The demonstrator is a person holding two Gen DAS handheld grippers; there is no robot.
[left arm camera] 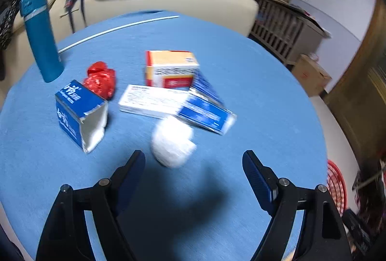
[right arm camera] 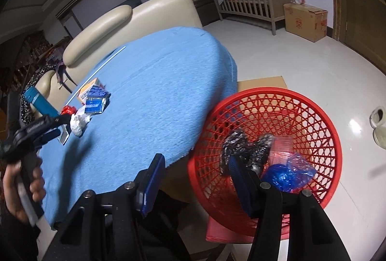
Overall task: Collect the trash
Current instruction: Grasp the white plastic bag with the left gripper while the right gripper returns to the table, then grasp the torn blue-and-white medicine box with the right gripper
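My left gripper (left arm camera: 194,162) is spread wide, nothing between the fingers, hovering over the blue table (left arm camera: 265,96). The white crumpled wad (left arm camera: 172,142) lies just ahead of the tips, closer to the left finger, frame center, not touching either pad. Past it, mid-frame: a flat white box (left arm camera: 150,100) with a blue-and-white box (left arm camera: 207,113) leaning over its right end, and an orange-and-white box (left arm camera: 170,67) behind them. Left of those, a torn blue carton (left arm camera: 77,113) with red crumpled plastic (left arm camera: 101,80) just behind it; a teal bottle (left arm camera: 39,34) stands upright in the upper left. My right gripper (right arm camera: 195,164) is also open and empty, off the table edge, its right finger over the red basket (right arm camera: 241,101) in the lower right of that frame. In the basket: black crumpled plastic (right arm camera: 237,142), a clear pinkish container (right arm camera: 282,150), and blue crumpled plastic (right arm camera: 289,174). From the right wrist view the wad sits far left, just beside the left gripper's tips; frames are motion-blurred.
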